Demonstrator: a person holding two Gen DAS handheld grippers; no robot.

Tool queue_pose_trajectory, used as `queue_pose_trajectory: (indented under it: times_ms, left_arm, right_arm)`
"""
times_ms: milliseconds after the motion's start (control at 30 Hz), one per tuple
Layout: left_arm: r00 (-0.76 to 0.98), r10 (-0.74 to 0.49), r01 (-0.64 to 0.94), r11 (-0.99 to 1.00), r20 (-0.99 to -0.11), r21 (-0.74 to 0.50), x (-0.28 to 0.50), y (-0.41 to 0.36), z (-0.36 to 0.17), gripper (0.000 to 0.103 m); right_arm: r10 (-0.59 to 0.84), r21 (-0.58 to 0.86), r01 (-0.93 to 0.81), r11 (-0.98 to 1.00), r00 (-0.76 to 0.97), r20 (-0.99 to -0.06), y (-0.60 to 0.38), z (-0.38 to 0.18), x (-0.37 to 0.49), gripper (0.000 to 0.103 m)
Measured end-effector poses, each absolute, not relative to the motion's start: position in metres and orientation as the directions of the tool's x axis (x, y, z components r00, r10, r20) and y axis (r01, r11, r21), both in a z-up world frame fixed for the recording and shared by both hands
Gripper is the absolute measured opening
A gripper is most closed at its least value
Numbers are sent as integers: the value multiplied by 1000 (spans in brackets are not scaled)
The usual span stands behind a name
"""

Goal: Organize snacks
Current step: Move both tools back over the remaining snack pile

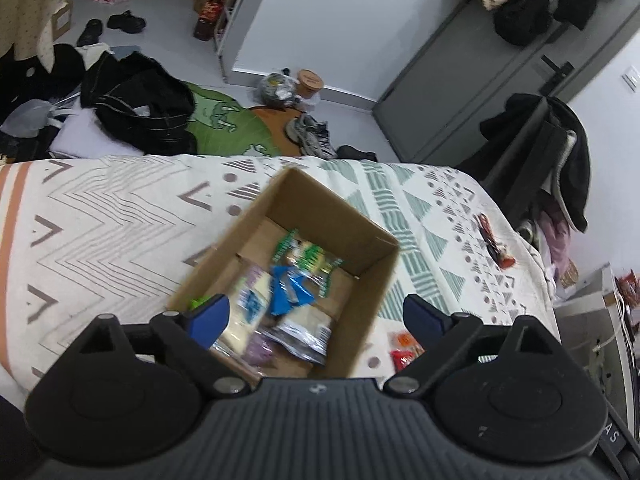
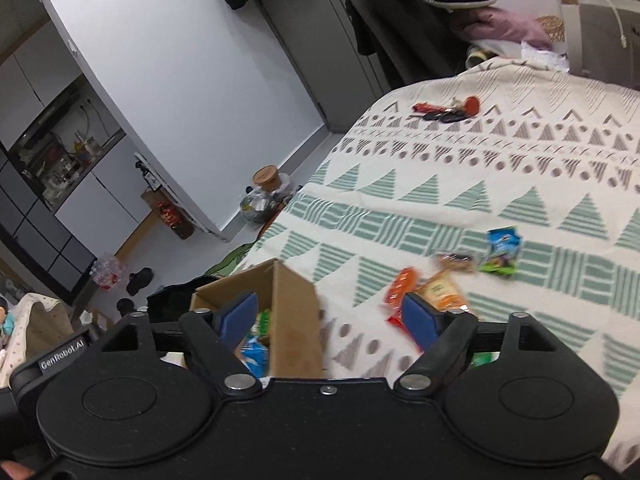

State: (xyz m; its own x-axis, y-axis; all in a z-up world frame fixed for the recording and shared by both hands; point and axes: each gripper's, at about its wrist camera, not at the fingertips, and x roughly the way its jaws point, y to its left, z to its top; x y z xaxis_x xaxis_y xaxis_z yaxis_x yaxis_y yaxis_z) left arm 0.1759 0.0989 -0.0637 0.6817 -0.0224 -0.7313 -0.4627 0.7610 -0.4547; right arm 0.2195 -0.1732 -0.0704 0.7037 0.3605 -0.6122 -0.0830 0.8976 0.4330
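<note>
An open cardboard box point(image 1: 352, 220) sits on the patterned bedspread and holds several snack packets, among them a blue packet point(image 1: 290, 290) and a green-and-white packet point(image 1: 308, 256). My left gripper point(image 1: 316, 316) hovers open just above the box's near side, nothing between its blue pads. In the right wrist view the same box point(image 2: 294, 312) lies at lower left. My right gripper point(image 2: 330, 320) is open over the box's right wall. Loose snacks lie on the bed to its right: an orange packet point(image 2: 400, 286), a yellow-orange packet point(image 2: 442, 292) and a blue-green packet point(image 2: 502, 250).
The bedspread point(image 2: 500, 168) stretches far right, with a red wrapper and dark items point(image 2: 446, 112) near its far edge. Red packets point(image 1: 406, 350) lie beside the box. Clothes point(image 1: 136, 108), shoes point(image 1: 312, 134) and a green rug point(image 1: 224, 118) cover the floor beyond the bed.
</note>
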Motion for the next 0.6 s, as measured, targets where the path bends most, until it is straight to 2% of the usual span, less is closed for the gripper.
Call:
queue_pose_trajectory:
  times_ms: [100,600]
  left_arm:
    - [683,-19,-446,781,-730,-438,175,81,-63,94]
    - [696,-39,-389,819,-717,-422,167,16,-65,94]
  right_arm:
    - [345,418,-82,905,716,-607,-190,-69,214,87]
    - [299,393,-46,918,733,-611,-271,-76,198,88]
